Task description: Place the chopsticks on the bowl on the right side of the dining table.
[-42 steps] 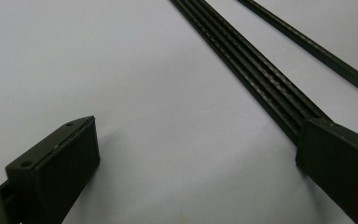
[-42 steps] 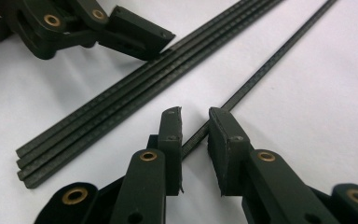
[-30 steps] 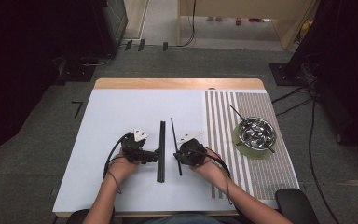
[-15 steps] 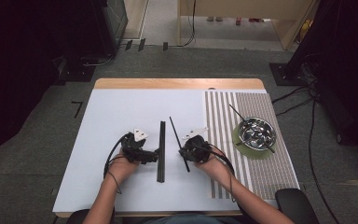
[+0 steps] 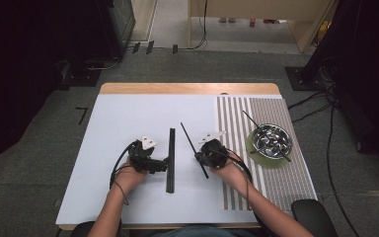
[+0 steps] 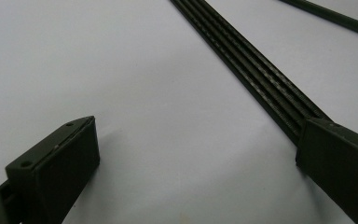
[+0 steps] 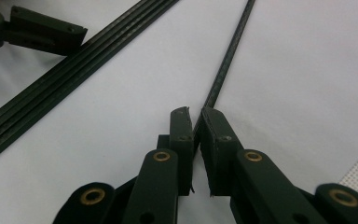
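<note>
Gripping: right gripper (image 7: pixel 196 122) had just been closing and was clamped on the thin black rod (image 7: pixel 228 56), rod between its jaws, raised at a slant over the tabletop (image 5: pixel 123 123).
Left gripper: left gripper (image 5: pixel 164 164) released, jaws wide apart, one jaw touching the flat black ribbed strip (image 6: pixel 251 70).
Strip: lay flat on the white sheet between both grippers.
Step advice: probably keep the pinch firm, hold the rod parallel to the strip, lower slowly; steady the strip with the left.
Surface: white sheet, striped mat (image 5: pixel 237 123) at right, steel bowl (image 5: pixel 272 140) on green plate (image 5: pixel 250 148).
Room: grey carpet, cables, dark equipment.
</note>
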{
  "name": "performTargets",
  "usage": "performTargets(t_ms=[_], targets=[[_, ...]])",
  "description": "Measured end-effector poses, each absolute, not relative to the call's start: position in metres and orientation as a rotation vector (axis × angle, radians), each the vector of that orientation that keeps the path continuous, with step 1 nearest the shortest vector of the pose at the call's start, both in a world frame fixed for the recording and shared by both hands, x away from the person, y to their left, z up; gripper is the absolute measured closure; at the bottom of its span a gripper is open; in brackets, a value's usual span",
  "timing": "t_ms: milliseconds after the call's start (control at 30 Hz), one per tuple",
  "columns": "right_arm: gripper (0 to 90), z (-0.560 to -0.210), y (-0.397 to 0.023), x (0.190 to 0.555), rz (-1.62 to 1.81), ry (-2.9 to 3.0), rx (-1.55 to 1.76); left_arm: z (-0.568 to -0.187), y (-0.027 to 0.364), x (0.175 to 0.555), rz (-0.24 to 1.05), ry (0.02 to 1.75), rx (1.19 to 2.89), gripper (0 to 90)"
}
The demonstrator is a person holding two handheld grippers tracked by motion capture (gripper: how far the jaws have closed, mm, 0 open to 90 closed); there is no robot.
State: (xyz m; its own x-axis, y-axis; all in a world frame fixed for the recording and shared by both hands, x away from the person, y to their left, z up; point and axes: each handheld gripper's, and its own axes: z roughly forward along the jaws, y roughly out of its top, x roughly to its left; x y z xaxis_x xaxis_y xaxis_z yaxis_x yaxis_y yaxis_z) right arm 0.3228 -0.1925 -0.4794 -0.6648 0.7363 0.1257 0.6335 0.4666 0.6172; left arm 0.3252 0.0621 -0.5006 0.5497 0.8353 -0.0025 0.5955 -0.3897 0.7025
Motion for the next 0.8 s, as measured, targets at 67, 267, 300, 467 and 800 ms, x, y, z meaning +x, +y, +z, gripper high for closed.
performTargets(t_ms=[67, 267, 300, 467, 800], targets=[[84.4, -0.479, -0.195, 0.325, 0.970, 2.542, 1.212, -0.500, 0.062, 0.325, 0.467, 1.145, 2.127, 0.0], [84.6, -0.480, -0.203, 0.332, 0.973, 2.504, 1.239, -0.500, 0.062, 0.325, 0.467, 1.146, 2.127, 0.0], [84.6, -0.481, -0.204, 0.333, 0.965, 2.496, 1.241, -0.500, 0.062, 0.325, 0.467, 1.146, 2.127, 0.0], [84.4, -0.485, -0.205, 0.336, 0.985, 2.463, 1.260, -0.500, 0.062, 0.325, 0.466, 1.146, 2.128, 0.0], [85.9, -0.488, -0.204, 0.335, 1.008, 2.409, 1.245, -0.500, 0.062, 0.325, 0.466, 1.146, 2.128, 0.0]])
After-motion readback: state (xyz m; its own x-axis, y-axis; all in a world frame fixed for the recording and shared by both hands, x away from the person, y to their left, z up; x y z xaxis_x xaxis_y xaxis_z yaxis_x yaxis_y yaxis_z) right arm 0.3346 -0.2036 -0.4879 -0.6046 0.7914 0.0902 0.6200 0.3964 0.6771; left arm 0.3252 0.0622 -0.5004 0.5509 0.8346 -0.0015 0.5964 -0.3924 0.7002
